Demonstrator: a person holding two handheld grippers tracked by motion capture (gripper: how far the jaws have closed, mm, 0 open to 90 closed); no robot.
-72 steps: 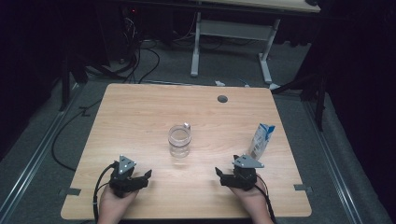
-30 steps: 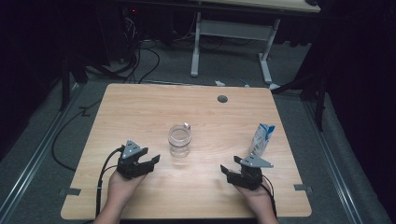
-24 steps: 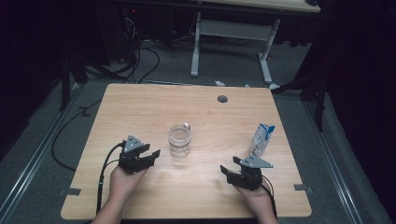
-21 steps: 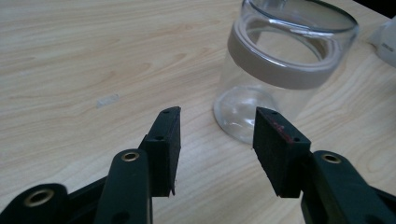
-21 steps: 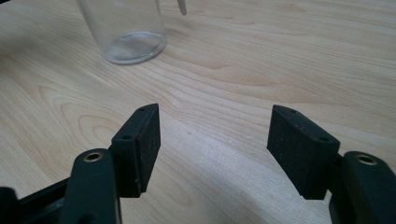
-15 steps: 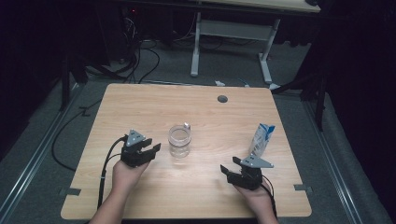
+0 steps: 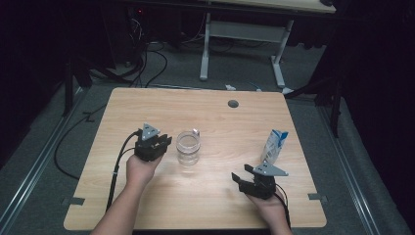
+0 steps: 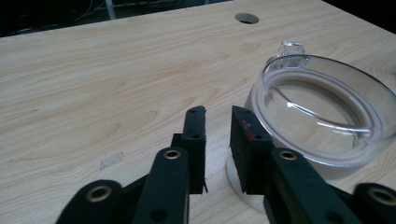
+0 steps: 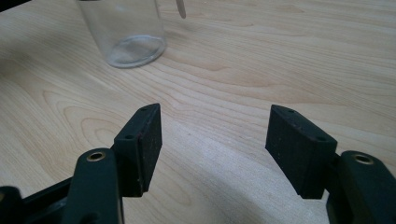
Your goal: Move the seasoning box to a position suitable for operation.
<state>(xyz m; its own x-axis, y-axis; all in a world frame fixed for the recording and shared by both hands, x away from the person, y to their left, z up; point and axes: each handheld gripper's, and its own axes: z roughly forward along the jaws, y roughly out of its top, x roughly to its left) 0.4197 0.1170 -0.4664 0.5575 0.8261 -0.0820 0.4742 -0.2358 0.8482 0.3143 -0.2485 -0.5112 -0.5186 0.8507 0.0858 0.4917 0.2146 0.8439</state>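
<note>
Clear glass jar (image 7: 188,148) stands upright near mid-bench (image 7: 215,117), long axis vertical, open mouth up, small tab on its rim toward the far edge. Left tool (image 7: 155,145) sits just beside the jar's left side; its jaws have just been closing, now a narrow gap with nothing between them, jar rim off to one side in the left gripper view. Right tool (image 7: 244,180) rests well apart, jaws spread over bare wood. High view adds a carton (image 7: 274,146) standing beyond the right tool.
</note>
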